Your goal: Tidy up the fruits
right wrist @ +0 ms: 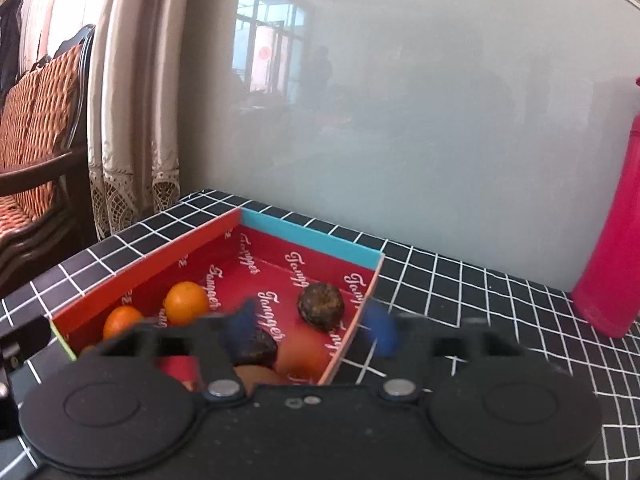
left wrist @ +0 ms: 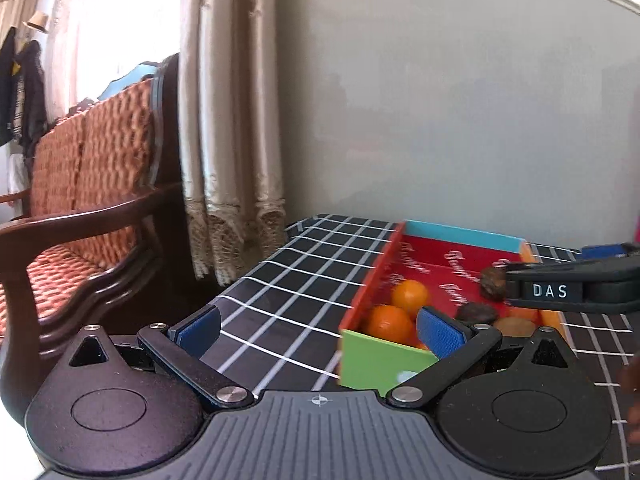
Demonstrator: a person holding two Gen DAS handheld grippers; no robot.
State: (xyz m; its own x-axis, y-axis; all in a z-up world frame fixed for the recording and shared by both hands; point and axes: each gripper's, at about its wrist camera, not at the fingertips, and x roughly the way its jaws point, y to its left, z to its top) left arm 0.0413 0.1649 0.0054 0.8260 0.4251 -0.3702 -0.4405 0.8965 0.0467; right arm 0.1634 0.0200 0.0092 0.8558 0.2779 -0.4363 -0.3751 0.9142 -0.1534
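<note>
A red cardboard box [left wrist: 370,288] [right wrist: 132,268] with a teal far wall and a green near wall lies on the black checked tablecloth. It holds two oranges [left wrist: 410,296] [right wrist: 186,304], dark brown wrinkled fruits [left wrist: 492,284] [right wrist: 320,306] and brownish fruits [left wrist: 514,326] [right wrist: 300,354]. My left gripper [left wrist: 320,330] is open and empty, with its right finger [left wrist: 440,332] over the box's near corner. My right gripper [right wrist: 312,326] is open over the box's right side, blurred, with the right wall between its fingers. A dark fruit [right wrist: 258,346] lies by its left finger, not pinched.
A tall pink bottle [right wrist: 612,240] stands on the cloth to the right, near the grey wall. A wooden armchair [left wrist: 92,200] with orange cushions and a curtain [left wrist: 228,120] lie past the table's left edge. Bare cloth [left wrist: 288,280] lies left of the box.
</note>
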